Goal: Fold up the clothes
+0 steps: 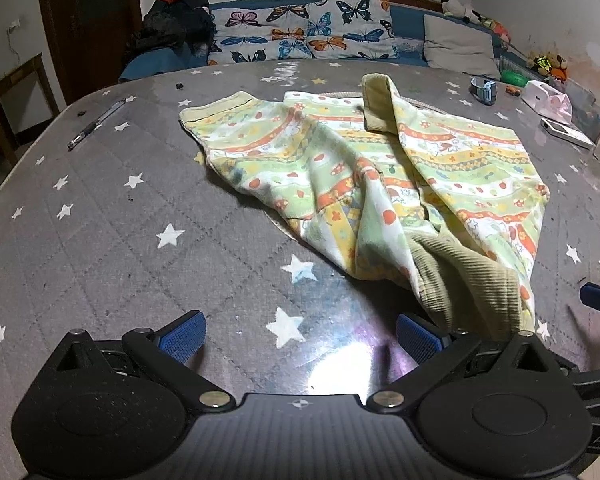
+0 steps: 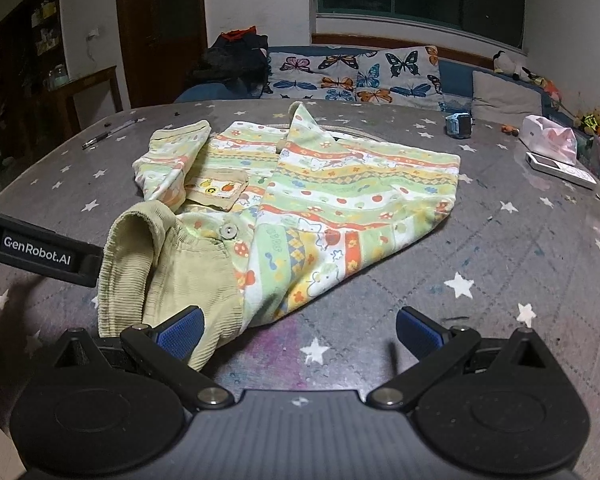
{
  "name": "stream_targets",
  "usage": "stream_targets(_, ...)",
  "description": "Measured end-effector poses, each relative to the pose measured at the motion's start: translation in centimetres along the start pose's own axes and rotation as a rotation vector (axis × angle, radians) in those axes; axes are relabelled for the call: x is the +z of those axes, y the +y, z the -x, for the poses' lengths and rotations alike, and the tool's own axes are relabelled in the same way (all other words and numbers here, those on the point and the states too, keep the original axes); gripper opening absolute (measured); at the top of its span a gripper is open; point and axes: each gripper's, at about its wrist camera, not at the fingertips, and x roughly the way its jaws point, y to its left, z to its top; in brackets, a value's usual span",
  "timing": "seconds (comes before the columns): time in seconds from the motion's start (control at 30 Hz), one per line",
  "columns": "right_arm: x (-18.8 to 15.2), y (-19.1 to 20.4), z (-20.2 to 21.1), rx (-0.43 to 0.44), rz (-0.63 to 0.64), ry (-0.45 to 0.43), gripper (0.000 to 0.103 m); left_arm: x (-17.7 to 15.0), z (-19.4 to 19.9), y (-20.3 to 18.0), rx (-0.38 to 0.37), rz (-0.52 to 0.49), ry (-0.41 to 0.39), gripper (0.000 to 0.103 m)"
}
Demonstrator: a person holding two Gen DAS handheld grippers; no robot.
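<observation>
A small patterned garment (image 1: 360, 184) in green, yellow and orange stripes lies rumpled on the grey star-printed table cover (image 1: 100, 240). Its ribbed olive cuff (image 1: 464, 284) points toward me. In the right wrist view the same garment (image 2: 340, 200) shows a pocket patch (image 2: 216, 192) and a grey button (image 2: 228, 231). My left gripper (image 1: 300, 340) is open, just short of the cuff, its right pad (image 1: 418, 338) beside the fabric. My right gripper (image 2: 300, 334) is open too, with its left pad (image 2: 180, 332) over the ribbed cuff (image 2: 172, 276) and nothing between the fingers.
A pen (image 1: 96, 124) lies at the far left. A blue watch (image 1: 485, 90), tissue pack (image 1: 548, 98), white remote (image 1: 566, 132) and small boxes sit at the far right. Butterfly pillows (image 1: 308, 28), dark clothes (image 1: 172, 20) and plush toys (image 1: 548, 64) line the sofa behind.
</observation>
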Motion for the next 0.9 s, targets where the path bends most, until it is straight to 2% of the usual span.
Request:
stream_targets(0.43, 1.5, -0.5, -0.1, 0.007, 0.019, -0.015, 0.103, 2.0, 0.7, 1.1, 0.019, 0.019, -0.043, 0.103)
stream_targets(0.7, 4.4, -1.2, -0.9, 0.022, 0.055, -0.033, 0.099, 4.7, 0.3, 0.5, -0.002, -0.014, -0.111, 0.102)
stream_targets(0.9, 7.1, -2.1, -3.0, 0.038, 0.048, -0.035, 0.094, 7.0, -1.4, -0.6, -0.017, -0.051, -0.123, 0.096)
